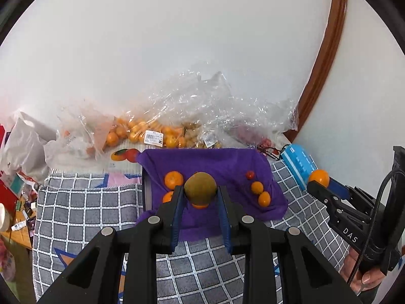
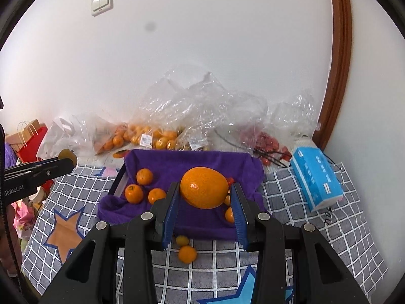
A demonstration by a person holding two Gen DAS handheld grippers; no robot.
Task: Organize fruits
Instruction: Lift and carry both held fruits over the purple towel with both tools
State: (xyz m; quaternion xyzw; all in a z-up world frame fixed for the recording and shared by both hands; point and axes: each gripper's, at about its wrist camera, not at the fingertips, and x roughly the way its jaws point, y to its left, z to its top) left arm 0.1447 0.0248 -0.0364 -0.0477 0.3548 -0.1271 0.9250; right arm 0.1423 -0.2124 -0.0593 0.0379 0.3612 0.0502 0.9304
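Apparently brown fruit [image 1: 200, 188] between left tongs [image 1: 200, 195], orange [image 2: 204, 190] between right tongs [image 2: 205, 197].

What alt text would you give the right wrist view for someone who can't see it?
The right hand-held gripper grips a large orange above a tray draped in purple cloth, where several small oranges lie. Behind it, clear bags of fruit line the wall.

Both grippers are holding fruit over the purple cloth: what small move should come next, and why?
Probably lower the left gripper and release its brown-green fruit onto the purple cloth: it hangs above the cloth where oranges already lie.
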